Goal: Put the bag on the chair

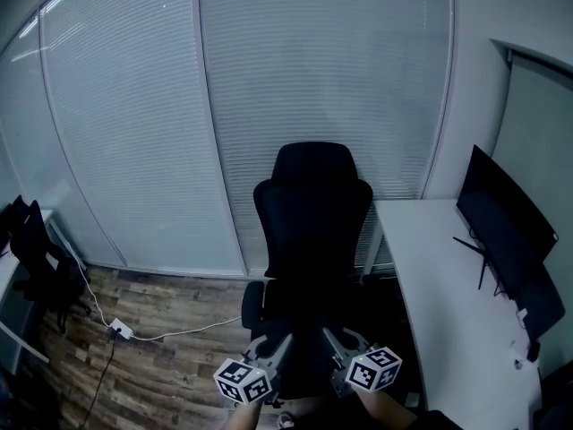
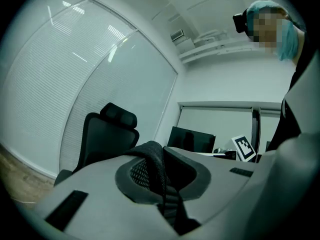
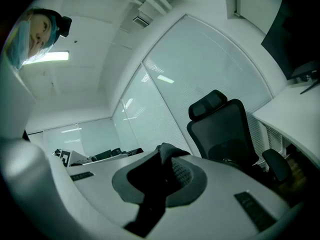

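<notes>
A black office chair (image 1: pixel 312 231) with a headrest stands in front of me, facing me. Both grippers are low at the frame's bottom, just before its seat. My left gripper (image 1: pixel 273 349) is shut on a black woven bag strap (image 2: pixel 156 168), which runs up between its jaws. My right gripper (image 1: pixel 337 344) is likewise shut on a black strap (image 3: pixel 166 156). Between the two grippers hangs something dark that I cannot tell apart from the seat in the head view. The chair (image 2: pixel 102 134) also shows beyond the left jaws, and the chair (image 3: pixel 225 129) beyond the right jaws.
A white desk (image 1: pixel 439 280) with a dark monitor (image 1: pixel 501 213) runs along the right, close to the chair. A white power strip (image 1: pixel 121 330) and its cable lie on the wood floor at left. Another black chair (image 1: pixel 31 253) stands far left. Blinds cover the glass wall behind.
</notes>
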